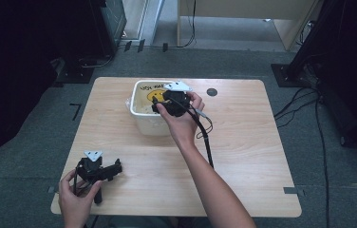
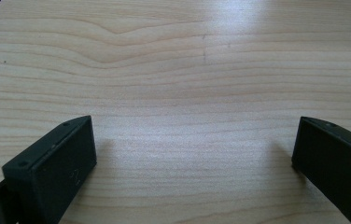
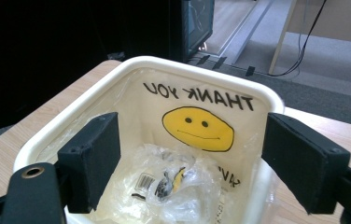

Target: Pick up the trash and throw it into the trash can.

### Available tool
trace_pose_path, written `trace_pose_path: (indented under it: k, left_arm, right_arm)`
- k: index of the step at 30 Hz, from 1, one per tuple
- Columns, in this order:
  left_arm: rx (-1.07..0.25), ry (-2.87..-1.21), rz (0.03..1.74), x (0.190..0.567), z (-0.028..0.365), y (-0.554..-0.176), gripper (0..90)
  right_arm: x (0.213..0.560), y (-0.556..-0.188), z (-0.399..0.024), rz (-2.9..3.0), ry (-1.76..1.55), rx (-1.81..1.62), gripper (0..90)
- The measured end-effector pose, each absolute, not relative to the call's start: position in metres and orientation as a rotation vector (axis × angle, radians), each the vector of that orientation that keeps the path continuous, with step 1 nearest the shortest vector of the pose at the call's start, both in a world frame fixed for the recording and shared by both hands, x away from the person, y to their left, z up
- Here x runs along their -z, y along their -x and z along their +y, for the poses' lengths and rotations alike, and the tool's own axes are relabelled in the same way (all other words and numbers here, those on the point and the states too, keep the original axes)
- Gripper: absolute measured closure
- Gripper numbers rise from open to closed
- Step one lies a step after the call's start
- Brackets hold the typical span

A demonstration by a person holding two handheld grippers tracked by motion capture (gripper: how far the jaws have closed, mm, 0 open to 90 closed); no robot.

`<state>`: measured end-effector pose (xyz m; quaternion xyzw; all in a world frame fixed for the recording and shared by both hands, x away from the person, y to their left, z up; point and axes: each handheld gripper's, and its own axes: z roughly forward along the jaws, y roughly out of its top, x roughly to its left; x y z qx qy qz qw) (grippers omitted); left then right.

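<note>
One light wooden desk [image 1: 243, 156] stands on grey carpet. The cream square plastic bin [image 3: 71, 121], centre frame, holds a crumpled clear bag [image 3: 178, 186]. Both grippers' fingers released.

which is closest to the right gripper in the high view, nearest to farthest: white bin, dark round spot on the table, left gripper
1. white bin: right under the right gripper.
2. dark round spot: on the table, just right of the bin.
3. left gripper: at the near left corner.

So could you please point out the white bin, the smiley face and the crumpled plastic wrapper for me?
white bin [image 3: 197, 65]: right gripper view, far rim.
smiley face [image 3: 198, 128]: right gripper view, yellow centre.
crumpled plastic wrapper [image 3: 178, 186]: right gripper view, its middle.
</note>
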<state>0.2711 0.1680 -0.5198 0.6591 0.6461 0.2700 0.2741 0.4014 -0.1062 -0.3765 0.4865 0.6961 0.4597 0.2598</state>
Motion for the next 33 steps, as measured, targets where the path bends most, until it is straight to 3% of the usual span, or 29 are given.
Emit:
trace_pose_path:
  k: [33]
  left_arm:
    - [-0.724,-1.773,1.736,0.520,0.168,-0.271,0.0]
  right_arm:
    - [0.373,-0.366,-0.188,1.761,-1.390,-1.216,18.8]
